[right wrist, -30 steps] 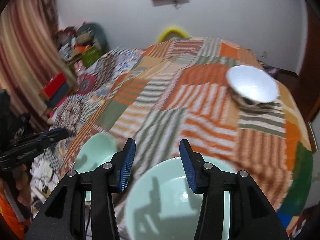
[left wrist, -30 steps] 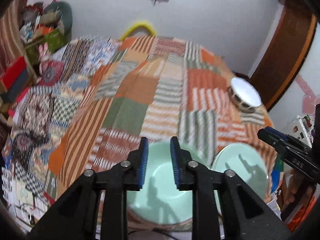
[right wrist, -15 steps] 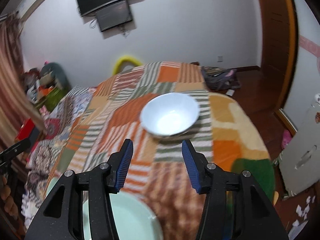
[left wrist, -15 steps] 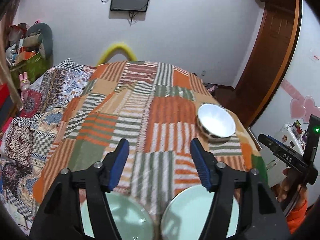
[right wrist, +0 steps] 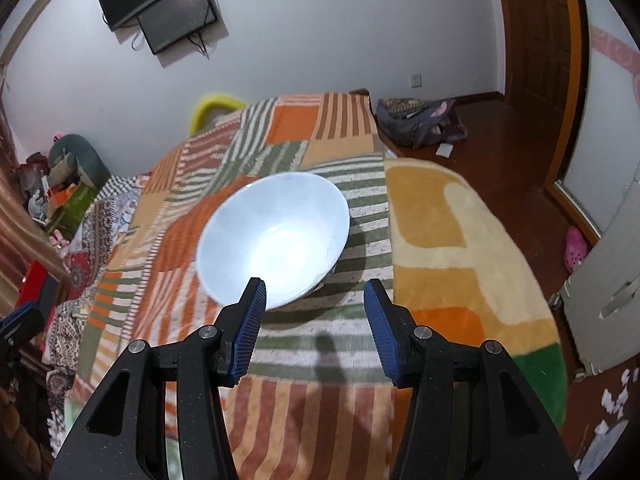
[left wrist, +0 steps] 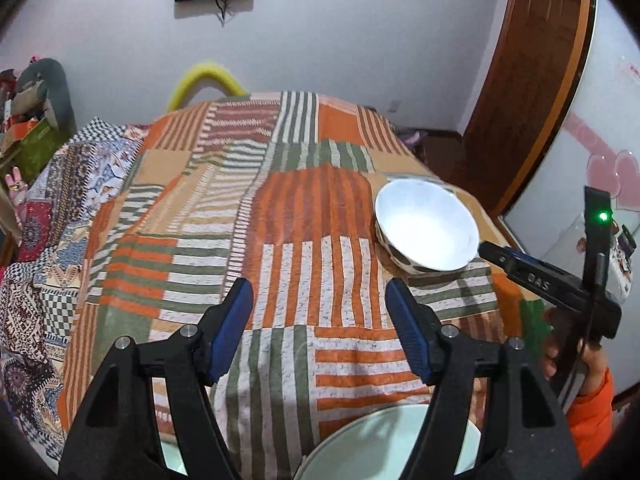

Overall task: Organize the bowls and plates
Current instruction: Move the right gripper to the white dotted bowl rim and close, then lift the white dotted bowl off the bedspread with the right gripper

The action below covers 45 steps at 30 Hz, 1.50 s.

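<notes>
The left gripper (left wrist: 320, 320) is held with its jaws spread wide and nothing is gripped between its blue pads (left wrist: 234, 326); only the striped patchwork blanket (left wrist: 280, 240) is seen through the gap. A pale green plate (left wrist: 384, 444) is partly seen below its right finger, close under the tool, and a sliver of a second green plate (left wrist: 172, 454) is seen beneath its left finger. Ahead and to the right of it, a white bowl (left wrist: 426, 230) with dark spots on its outside is set on the blanket. The right gripper (right wrist: 316, 324) is likewise released, jaws wide apart and empty. The bowl (right wrist: 276, 240) is found just ahead of its left fingertip, which overlaps the near rim in the right wrist view; contact cannot be told. To its right, a yellow and orange fleece blanket (right wrist: 460, 248) is spread.
</notes>
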### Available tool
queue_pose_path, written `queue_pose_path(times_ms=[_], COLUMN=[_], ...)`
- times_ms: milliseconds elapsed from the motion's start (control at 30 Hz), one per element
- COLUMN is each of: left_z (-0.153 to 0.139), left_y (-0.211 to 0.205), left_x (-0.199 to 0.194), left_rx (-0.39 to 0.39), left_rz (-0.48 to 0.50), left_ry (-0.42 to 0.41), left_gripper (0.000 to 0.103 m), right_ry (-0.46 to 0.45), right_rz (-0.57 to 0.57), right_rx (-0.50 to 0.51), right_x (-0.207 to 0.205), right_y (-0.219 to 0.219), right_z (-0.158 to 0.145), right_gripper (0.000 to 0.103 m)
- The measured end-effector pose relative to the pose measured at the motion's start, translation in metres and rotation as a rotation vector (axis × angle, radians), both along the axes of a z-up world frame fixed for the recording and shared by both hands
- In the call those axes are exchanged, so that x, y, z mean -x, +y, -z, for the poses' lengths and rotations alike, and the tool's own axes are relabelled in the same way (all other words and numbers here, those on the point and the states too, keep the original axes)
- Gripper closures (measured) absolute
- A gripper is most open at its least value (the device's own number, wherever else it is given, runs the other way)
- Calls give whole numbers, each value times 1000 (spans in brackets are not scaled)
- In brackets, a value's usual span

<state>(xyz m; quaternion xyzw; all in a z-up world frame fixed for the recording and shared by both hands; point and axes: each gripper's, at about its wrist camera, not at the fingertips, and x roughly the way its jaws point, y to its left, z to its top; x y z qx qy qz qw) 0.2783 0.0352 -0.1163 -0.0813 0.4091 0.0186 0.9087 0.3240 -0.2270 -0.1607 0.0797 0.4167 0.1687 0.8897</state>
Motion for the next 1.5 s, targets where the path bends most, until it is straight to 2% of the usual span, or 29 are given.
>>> queue_pose_path(times_ms=[300,400,600,800,1033,1267,1333,1500], left_z=[31,42,57,68,76,89,91,94], left_y=[-1,-3,-9,-17,-28,-35,-38,-43], left_x=[-38,-48,-63,-76,-85,-91,-90,-92], left_rx=[16,24,39,58,38,57,53,6], left_rz=[29,43,52,59,78,109,119,127], left_ry=[92,128,180,215,233,257,254,251], left_gripper=[35,35,35,35,35,35,36,49], right_ry=[101,122,89,74,87,93,97,101], right_rz=[-37,-45,-86,-149,-240,-289,-295,-300], right_rx=[-10,-3,54,75,73,77,70,54], right_x=[-33,-36,-25,-8,6,5,5,8], right_y=[12,13,9,6,9,24,26,29], right_z=[29,35,30,26,26,30,30,30], right_gripper=[56,68,80,81,81,81,81,81])
